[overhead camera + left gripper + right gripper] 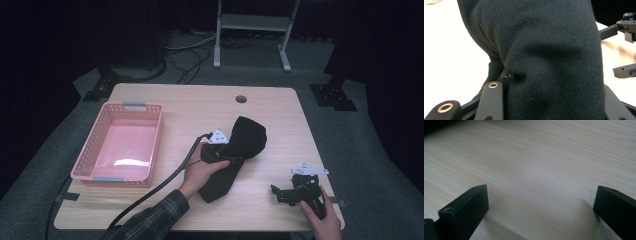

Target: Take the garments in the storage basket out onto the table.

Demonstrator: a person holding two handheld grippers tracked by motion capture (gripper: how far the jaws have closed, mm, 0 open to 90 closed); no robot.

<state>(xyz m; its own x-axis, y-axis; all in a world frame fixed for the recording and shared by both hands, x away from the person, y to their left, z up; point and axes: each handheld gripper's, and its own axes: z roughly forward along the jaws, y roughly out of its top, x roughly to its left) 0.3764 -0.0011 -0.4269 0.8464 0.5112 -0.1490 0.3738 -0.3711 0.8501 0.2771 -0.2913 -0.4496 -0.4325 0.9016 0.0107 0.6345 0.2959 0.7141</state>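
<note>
Black cloth [235, 152] at desk [280, 115] centre, long axis from 7 to 1 o'clock, clamped mid-length in left claw [222, 155]. Right claw [292, 192] spread wide, resting bare at 4 o'clock. Pink basket [95, 150] at 9 o'clock, nearer the left.

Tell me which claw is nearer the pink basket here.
Left. The left claw sits mid-table, shut on the black cloth, just right of the pink basket. The right claw rests open near the table's front right corner, farther away.
</note>
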